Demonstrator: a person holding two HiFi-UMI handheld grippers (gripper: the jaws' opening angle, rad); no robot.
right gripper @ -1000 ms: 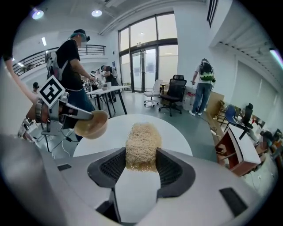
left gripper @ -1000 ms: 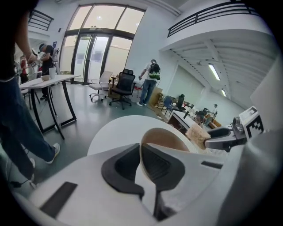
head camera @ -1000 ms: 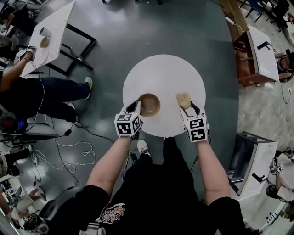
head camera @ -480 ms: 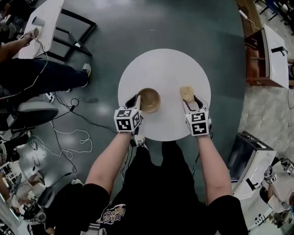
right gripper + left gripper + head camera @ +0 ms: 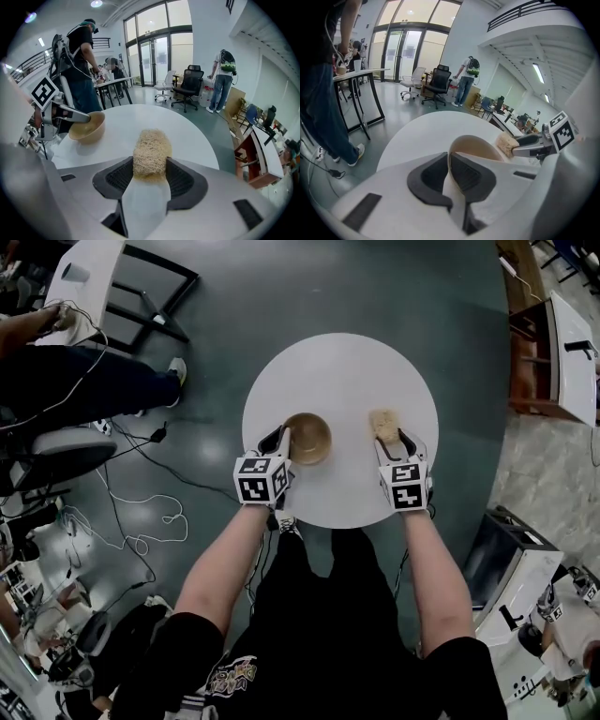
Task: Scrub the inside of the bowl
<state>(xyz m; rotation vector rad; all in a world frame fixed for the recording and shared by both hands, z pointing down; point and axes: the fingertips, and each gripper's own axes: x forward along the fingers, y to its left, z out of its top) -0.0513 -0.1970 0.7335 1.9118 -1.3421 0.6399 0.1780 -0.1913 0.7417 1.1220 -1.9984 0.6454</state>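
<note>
A tan wooden bowl [image 5: 309,437] stands left of centre on the round white table [image 5: 342,367], on or just above its top. My left gripper [image 5: 282,439] is shut on the bowl's near left rim. In the left gripper view the pads clamp the bowl [image 5: 476,146] wall, one inside and one outside, at the left gripper [image 5: 448,163]. My right gripper [image 5: 390,440] is shut on a beige fibrous scrubber [image 5: 382,423], apart from the bowl to its right. In the right gripper view the scrubber [image 5: 151,147] sticks out past the right gripper [image 5: 150,169], and the bowl [image 5: 87,126] is at the left.
A seated person [image 5: 66,381] and a white desk [image 5: 80,273] are at the upper left. Cables [image 5: 141,521] lie on the floor to the left. A wooden cabinet [image 5: 553,343] and a white unit [image 5: 516,568] stand at the right. Office chairs [image 5: 190,86] stand beyond the table.
Both grippers have sunk toward the table top, the left still holding the bowl and the right the scrubber. The head camera has shifted, so the table sits higher in the picture.
</note>
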